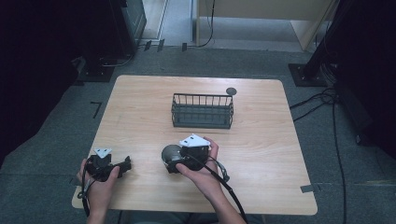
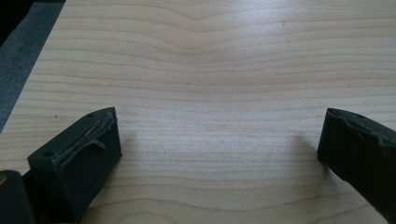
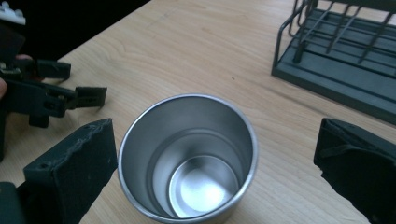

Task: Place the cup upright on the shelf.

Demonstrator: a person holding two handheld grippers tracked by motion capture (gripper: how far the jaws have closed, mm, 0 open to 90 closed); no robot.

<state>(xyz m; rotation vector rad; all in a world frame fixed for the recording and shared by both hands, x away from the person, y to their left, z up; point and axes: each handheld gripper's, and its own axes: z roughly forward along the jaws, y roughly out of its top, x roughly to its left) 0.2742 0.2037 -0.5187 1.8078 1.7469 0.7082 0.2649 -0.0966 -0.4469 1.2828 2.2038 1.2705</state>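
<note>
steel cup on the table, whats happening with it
A person holds a hand-held gripper in each hand. The right hand-held gripper is open with its jaws on either side of an upright, empty steel cup, not yet closed on it. The left hand-held gripper is open over bare table. A wire basket stands farther back.

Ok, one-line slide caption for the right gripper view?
Open right gripper straddles an upright shiny steel cup, dark wire basket beyond.
</note>
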